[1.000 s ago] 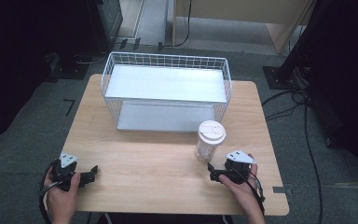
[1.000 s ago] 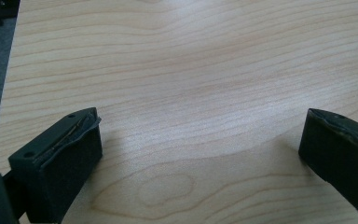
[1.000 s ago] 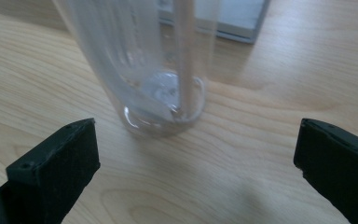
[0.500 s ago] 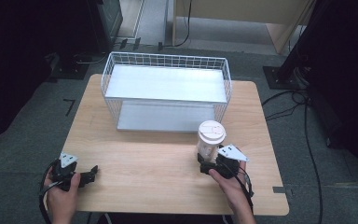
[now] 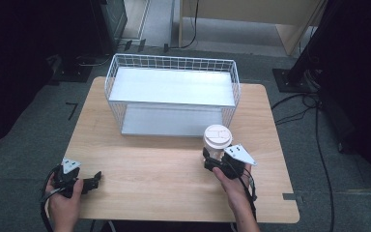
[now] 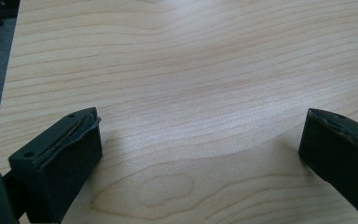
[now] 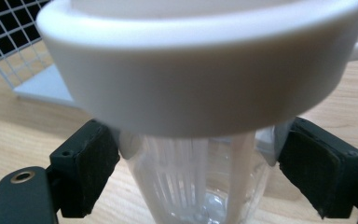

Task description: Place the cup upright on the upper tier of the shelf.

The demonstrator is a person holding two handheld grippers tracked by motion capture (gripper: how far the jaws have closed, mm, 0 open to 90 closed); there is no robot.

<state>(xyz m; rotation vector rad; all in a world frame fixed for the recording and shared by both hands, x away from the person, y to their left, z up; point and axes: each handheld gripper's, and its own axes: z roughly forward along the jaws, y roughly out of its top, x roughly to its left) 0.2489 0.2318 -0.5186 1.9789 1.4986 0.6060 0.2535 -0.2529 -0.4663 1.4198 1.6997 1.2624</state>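
While the pale wooden worktop (image 5: 174, 169) carries everything here, the largest thing on it is a white wire basket rack with two flat white shelves (image 5: 171, 99), standing toward the far edge and about centred across it. Just in front of the rack's near right corner stands a clear plastic cup with a white round lid (image 5: 217, 139), upright on the worktop and close to the rack; whether the two touch cannot be told. In the right gripper view the cup's ribbed clear wall (image 7: 193, 182) sits between two black pads, below the broad white lid (image 7: 200, 70).

The right gripper (image 5: 214, 162), held in a hand coming from the near edge, reaches to the cup from the near side. Its jaws have just been closing with the cup between them, and both pads (image 7: 91, 163) now press on the cup's sides under the lid.

The left gripper (image 5: 95, 180) rests low at the near left part of the worktop, well apart from cup and rack. Its jaws stand wide apart over bare wood (image 6: 191, 93), with nothing between them.
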